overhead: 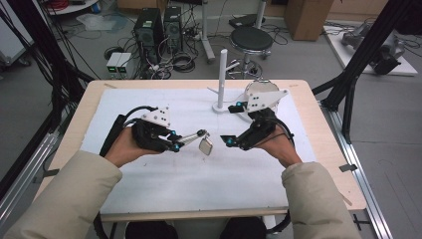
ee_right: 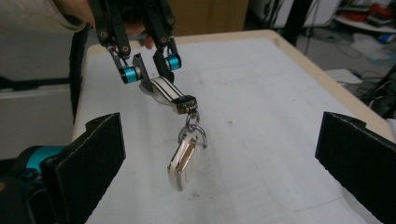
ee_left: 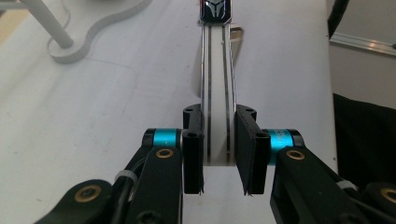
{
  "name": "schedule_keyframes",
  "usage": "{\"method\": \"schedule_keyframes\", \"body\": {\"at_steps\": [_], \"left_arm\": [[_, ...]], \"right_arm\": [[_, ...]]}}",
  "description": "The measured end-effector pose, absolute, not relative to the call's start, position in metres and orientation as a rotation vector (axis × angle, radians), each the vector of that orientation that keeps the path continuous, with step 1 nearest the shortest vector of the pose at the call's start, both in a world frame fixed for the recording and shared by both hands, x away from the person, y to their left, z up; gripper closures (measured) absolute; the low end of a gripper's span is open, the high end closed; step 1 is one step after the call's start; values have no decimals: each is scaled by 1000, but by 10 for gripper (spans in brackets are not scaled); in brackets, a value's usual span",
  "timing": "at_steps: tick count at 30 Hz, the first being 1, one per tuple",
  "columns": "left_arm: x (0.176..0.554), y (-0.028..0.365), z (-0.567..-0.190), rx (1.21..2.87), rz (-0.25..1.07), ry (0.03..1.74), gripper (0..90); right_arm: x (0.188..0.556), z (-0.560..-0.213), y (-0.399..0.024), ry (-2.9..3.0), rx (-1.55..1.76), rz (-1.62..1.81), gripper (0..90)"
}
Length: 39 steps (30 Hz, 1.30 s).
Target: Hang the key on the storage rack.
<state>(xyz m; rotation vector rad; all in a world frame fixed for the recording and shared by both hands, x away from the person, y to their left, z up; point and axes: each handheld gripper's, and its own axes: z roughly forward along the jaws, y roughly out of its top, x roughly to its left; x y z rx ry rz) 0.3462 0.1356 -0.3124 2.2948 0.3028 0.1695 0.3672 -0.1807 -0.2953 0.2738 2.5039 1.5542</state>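
Note:
A keychain hangs above the white mat. It has a white strap (ee_left: 217, 93) with dark stripes, a metal clasp (ee_right: 186, 103), a ring and a silvery tag (overhead: 205, 145). My left gripper (ee_left: 219, 158) is shut on the strap's near end and holds it out towards the table's middle, so the tag (ee_right: 183, 161) dangles just over the mat. My right gripper (overhead: 232, 123) stands open a short way to the right of the tag, its wide-spread pads (ee_right: 95, 154) facing the keychain without touching it. In the right gripper view the left gripper (ee_right: 150, 70) shows at the top.
A white stand with an upright post (overhead: 222, 79) and a flat base (ee_left: 93, 32) sits at the back middle of the mat (overhead: 149, 189), close behind the right gripper. The wooden table edge (overhead: 318, 119) runs along the right. A stool (overhead: 251, 39) stands beyond the far edge.

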Motion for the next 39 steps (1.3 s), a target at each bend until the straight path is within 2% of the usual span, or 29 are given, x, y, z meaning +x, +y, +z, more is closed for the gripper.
{"method": "schedule_keyframes", "body": {"at_steps": [5,10,13,15,16,17,22,23,24,35,39], "left_arm": [[344,126,-316,2324,110,242,741],[342,123,-318,2332,107,226,740],[341,121,-319,2337,99,207,740],[340,120,-319,2335,95,202,740],[340,120,-319,2337,90,197,740],[340,119,-319,2344,86,186,740],[338,117,-321,2361,68,166,740],[337,115,-322,2361,72,170,740],[337,115,-323,2366,61,160,740],[337,113,-326,2398,66,140,740],[338,112,-326,2405,63,141,739]], "right_arm": [[372,-296,-160,2621,182,1487,13],[373,-298,-145,2693,121,1416,15],[371,-301,-135,2748,45,1365,57],[370,-304,-125,2803,-8,1303,114],[370,-304,-125,2803,-8,1303,114],[370,-306,-121,2840,-42,1277,172],[369,-309,-116,2889,-68,1232,252],[369,-309,-115,2909,-101,1220,335],[368,-309,-114,2919,-125,1202,370],[367,-315,-109,3001,-149,1021,550],[366,-314,-108,2986,-196,982,732]]}}
